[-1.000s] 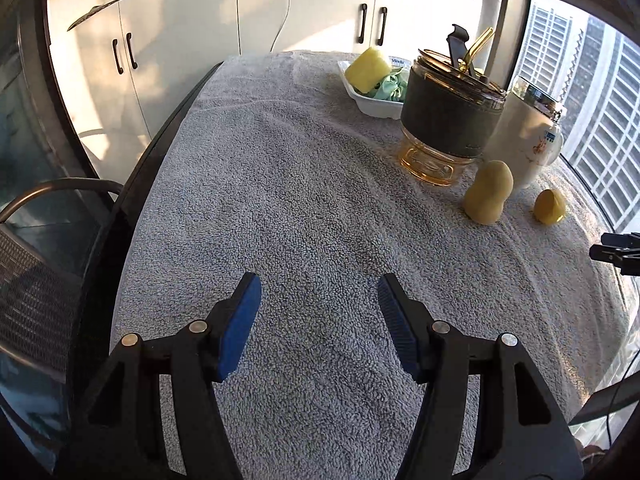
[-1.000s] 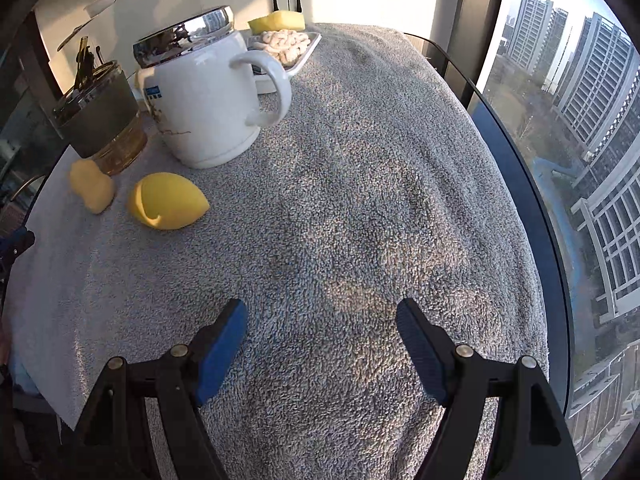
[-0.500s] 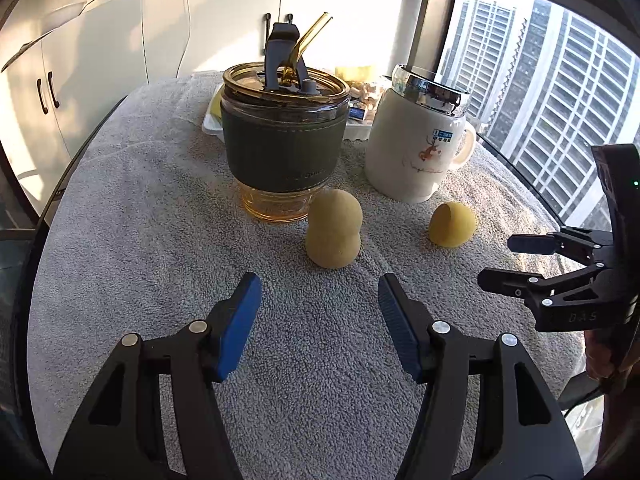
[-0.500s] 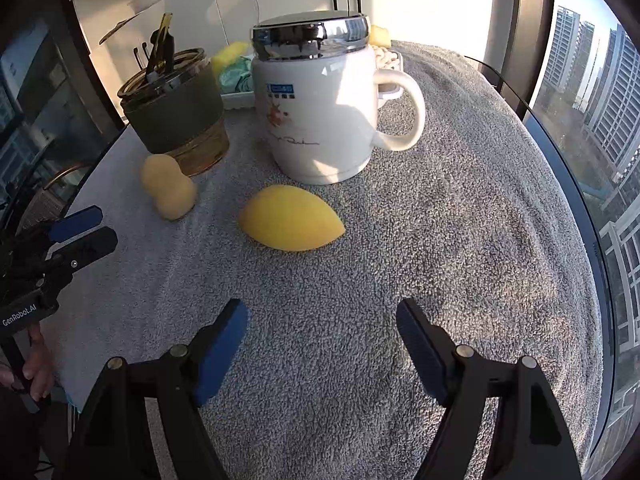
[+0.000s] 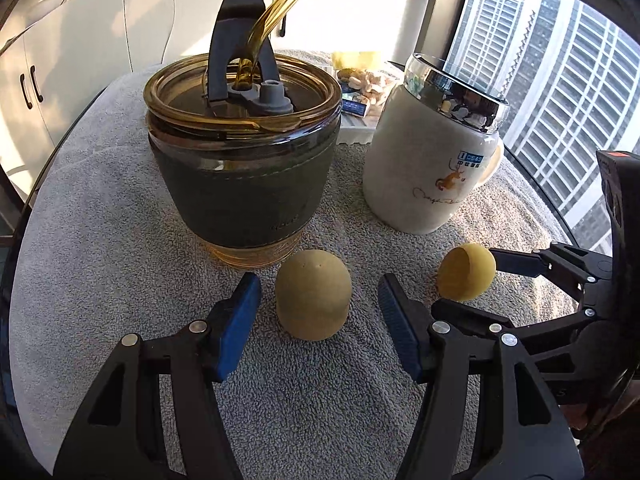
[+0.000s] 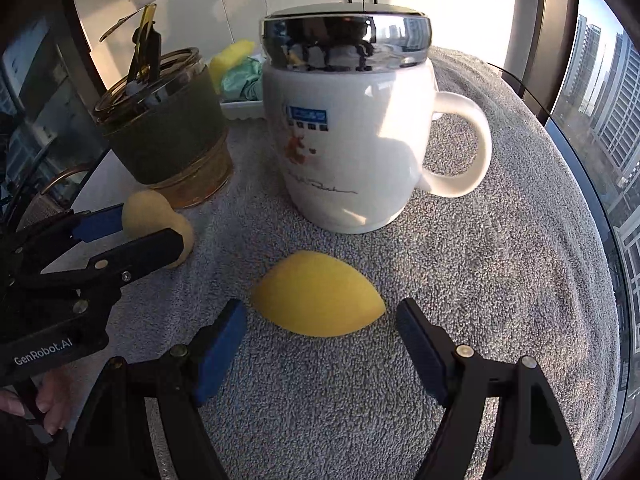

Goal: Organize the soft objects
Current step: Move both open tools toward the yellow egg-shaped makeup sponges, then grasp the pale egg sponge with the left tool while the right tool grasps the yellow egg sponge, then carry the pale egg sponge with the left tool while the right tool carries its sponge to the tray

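- The left gripper point(image 5: 320, 316) is open, with its blue pads on each side of the tan sponge point(image 5: 313, 294), not touching it
- The tan sponge sits on the grey towel point(image 5: 100, 248), just in front of the dark cup point(image 5: 244, 172) with the straw
- The right gripper point(image 6: 320, 344) is open wide, and the yellow egg-shaped sponge point(image 6: 318, 294) lies just ahead of its pads, in front of the white mug point(image 6: 352, 132)
- To do this well, I think each gripper should slide in a bit more so the sponge is right in the middle of the pads
- Squeeze gently, as these look squishy and could pop out sideways
- Keep the left pads away from the dark cup, as a bump could tip it
- Far back is a white tray point(image 6: 244, 110) with other soft things, likely where these go
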Demonstrator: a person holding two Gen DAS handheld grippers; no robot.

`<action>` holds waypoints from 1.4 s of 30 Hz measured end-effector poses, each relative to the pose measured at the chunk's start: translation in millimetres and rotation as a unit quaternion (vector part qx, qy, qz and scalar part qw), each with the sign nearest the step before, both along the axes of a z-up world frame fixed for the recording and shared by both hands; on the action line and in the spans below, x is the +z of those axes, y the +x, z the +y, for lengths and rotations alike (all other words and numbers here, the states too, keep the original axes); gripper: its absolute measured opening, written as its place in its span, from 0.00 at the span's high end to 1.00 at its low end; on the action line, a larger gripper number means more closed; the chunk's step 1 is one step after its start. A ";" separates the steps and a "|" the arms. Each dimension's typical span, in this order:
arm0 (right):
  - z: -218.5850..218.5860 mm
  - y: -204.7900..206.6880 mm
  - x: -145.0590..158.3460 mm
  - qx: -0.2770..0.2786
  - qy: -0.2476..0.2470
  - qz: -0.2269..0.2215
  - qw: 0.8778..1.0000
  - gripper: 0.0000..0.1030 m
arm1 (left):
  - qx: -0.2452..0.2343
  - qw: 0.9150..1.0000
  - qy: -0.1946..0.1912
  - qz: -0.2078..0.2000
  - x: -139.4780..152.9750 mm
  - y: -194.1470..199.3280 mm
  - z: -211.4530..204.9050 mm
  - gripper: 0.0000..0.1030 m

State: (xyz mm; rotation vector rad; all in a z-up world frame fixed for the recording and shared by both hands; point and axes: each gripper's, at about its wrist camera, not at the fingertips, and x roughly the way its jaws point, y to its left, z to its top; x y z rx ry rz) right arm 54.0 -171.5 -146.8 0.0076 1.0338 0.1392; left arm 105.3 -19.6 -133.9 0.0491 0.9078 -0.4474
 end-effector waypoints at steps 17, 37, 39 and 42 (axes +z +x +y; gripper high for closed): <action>2.8 -20.9 14.1 0.020 -0.019 -0.019 0.999 0.42 | 0.024 0.999 -0.043 -0.002 11.8 -32.7 24.8 0.69; -86.8 -17.9 27.6 -0.085 -0.026 -0.012 0.996 0.41 | 0.105 0.994 -0.012 -0.023 15.5 -26.5 109.5 0.69; -95.4 -13.3 30.8 -0.095 -0.027 -0.013 0.995 0.41 | 0.110 0.994 -0.010 -0.024 15.7 -20.7 114.0 0.69; -104.9 -5.6 36.5 -0.105 -0.034 -0.016 0.994 0.41 | 0.120 0.992 -0.003 -0.026 16.6 -11.9 121.3 0.69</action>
